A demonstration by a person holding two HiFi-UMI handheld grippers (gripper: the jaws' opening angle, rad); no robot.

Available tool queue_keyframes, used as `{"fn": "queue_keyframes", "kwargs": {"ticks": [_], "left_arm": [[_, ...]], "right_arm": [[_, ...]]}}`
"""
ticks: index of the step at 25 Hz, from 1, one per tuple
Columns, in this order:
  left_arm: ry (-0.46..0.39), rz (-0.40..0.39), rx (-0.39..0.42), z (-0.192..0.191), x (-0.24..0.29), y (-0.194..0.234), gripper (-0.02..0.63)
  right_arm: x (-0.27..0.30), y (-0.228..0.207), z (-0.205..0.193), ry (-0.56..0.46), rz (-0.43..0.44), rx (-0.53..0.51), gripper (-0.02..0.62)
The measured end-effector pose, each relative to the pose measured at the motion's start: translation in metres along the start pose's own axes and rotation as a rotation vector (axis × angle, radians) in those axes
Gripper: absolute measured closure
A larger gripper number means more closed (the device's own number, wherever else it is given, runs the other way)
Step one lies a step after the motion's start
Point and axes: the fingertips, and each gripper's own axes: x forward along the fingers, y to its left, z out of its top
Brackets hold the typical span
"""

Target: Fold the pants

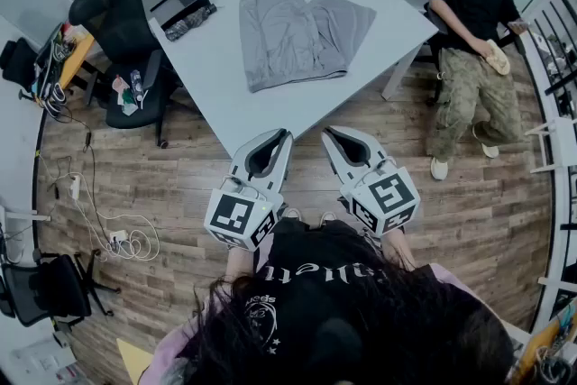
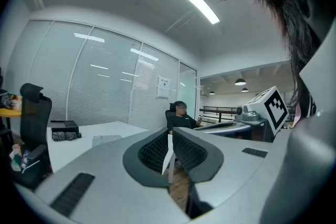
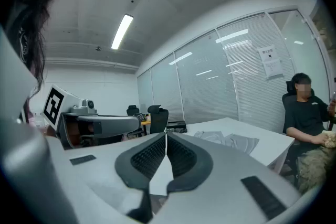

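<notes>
black shirt (image 1: 334, 302) nearest, at the bottom edge. just beyond, two tools, left gripper (image 1: 285, 136) and right gripper (image 1: 330, 134), both clenched on nothing, above wood floor (image 1: 180, 185). farther off, one white table (image 1: 261, 117) bearing one pair of grey pants (image 1: 302, 36), spread flat mid-table, and one black case (image 1: 180, 4) at the far left corner. one seated person (image 1: 469, 22) far right.

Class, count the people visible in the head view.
2. A seated person at the upper right, beside the table; the person wearing the camera at the bottom edge. None seem hidden.
</notes>
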Motion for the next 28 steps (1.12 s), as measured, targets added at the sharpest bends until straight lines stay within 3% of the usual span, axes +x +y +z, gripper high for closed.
{"fn": "queue_keyframes", "kwargs": {"ticks": [16,28], "left_arm": [[0.069,0.083,-0.028,-0.029,0.014,-0.025,0.562],[0.138,0.156,0.003,-0.047,0.028,0.024,0.561]], "right_arm": [[-0.024,-0.030,-0.030,0.037,0.024,-0.046,0.569],[0.002,-0.056,-0.046,0.066,0.013,-0.015,0.569]]}}
